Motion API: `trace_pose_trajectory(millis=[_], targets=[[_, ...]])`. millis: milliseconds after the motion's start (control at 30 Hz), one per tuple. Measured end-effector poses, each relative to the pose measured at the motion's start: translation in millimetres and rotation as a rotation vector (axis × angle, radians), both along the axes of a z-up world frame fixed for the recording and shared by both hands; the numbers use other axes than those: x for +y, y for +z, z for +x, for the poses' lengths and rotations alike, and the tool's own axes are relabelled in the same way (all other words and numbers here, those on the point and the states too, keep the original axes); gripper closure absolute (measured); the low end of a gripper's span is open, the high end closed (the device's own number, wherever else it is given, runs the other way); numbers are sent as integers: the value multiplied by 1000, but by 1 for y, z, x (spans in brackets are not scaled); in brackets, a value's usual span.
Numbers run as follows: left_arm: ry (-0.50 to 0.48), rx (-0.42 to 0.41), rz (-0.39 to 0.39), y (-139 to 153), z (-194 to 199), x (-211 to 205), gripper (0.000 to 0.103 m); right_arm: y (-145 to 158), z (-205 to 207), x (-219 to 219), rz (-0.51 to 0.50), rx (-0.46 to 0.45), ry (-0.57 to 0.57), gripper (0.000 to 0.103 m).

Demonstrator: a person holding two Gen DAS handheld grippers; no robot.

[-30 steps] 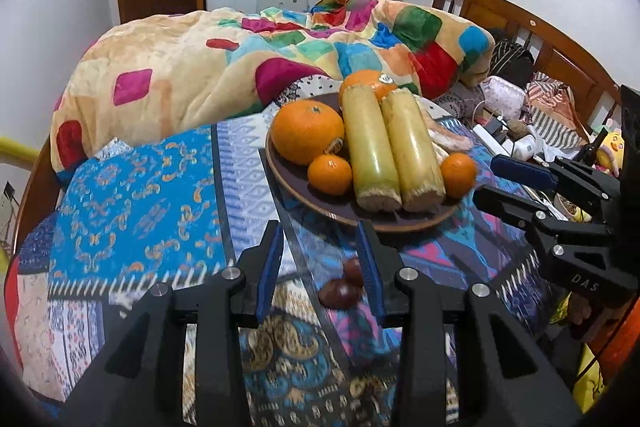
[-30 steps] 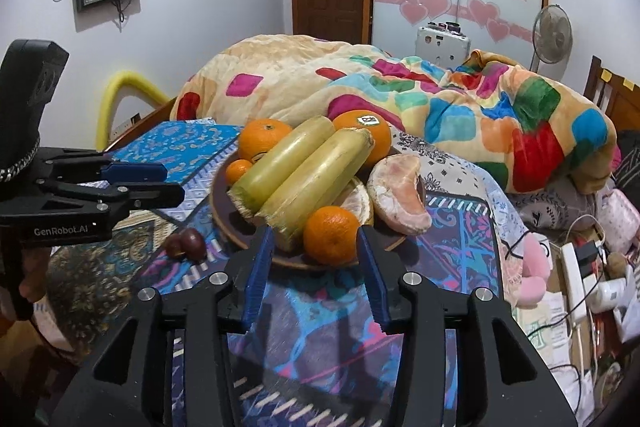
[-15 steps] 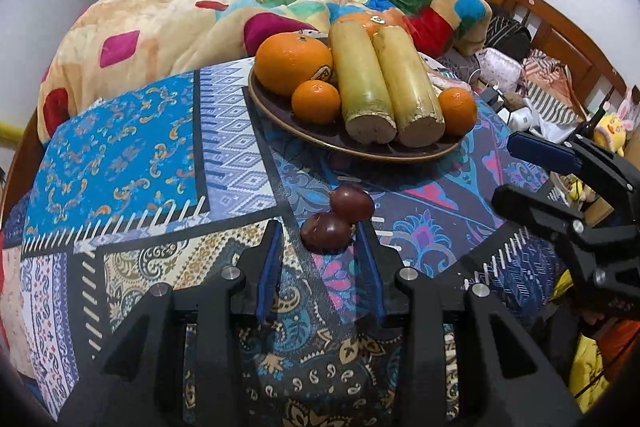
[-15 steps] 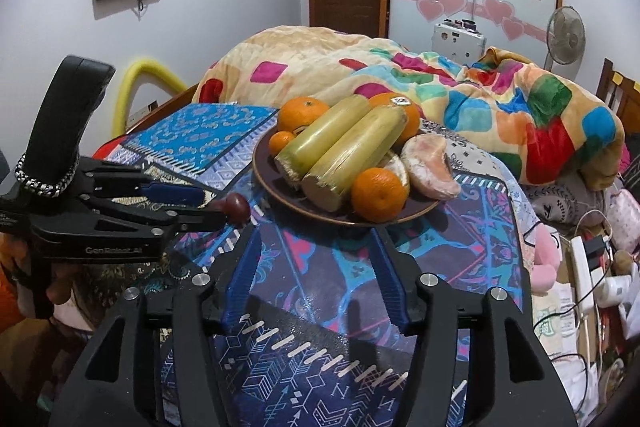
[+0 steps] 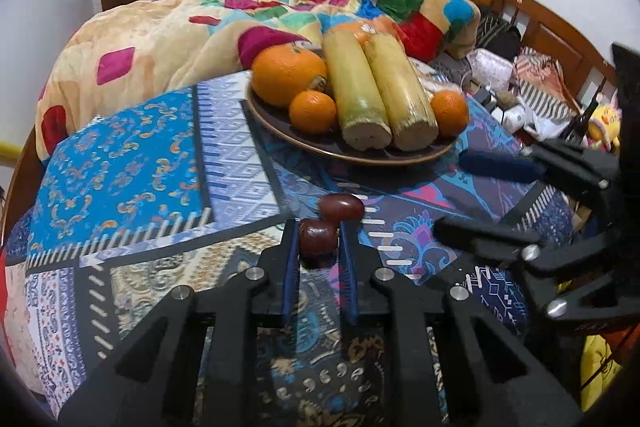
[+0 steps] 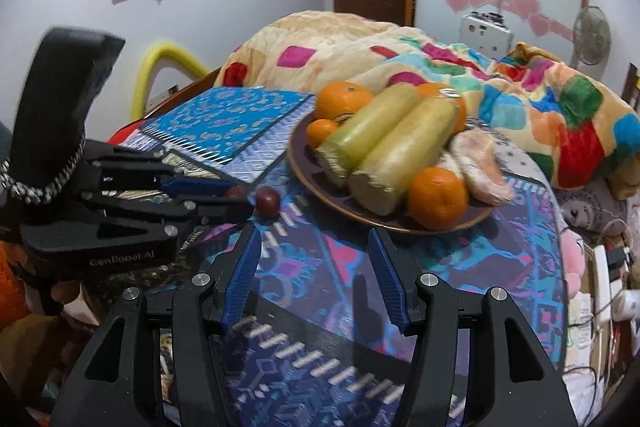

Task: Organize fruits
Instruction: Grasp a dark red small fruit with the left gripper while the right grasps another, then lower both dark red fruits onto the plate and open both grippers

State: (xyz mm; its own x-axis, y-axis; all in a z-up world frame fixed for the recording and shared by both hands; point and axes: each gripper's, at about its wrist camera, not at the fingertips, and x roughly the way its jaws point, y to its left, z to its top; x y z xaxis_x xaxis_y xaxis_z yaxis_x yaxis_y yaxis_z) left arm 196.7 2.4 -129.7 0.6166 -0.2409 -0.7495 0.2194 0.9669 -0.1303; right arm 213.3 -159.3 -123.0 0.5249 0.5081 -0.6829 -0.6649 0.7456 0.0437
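At lower centre of the left wrist view, the left gripper [image 5: 319,241] has just been closed onto the nearer dark fruit [image 5: 317,233], so lifting is judged possible. The right gripper [image 6: 314,277] is held open, empty, below the plate [image 6: 384,225].

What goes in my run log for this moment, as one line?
left gripper: closing on near chestnut | right gripper: open, empty | far chestnut: on cloth

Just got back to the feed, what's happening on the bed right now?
The left gripper has just been closing on the nearer of two dark red fruits lying on the patterned cloth. The right gripper hangs open and empty before the brown plate of oranges and sugarcane.
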Motion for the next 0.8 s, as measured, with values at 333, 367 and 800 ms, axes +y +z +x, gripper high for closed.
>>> trace_pose_trajectory(millis=[333,367,800], targets=[[42,-48,20,13,-22,33,83,-15,12,45,-80,56,79,69],[43,-51,21,13,-23,35,83,-16,12,48,-88,59,83,71],[59,-73,-10,23,-22,35,83,0,5,31,-52,22,40,86]])
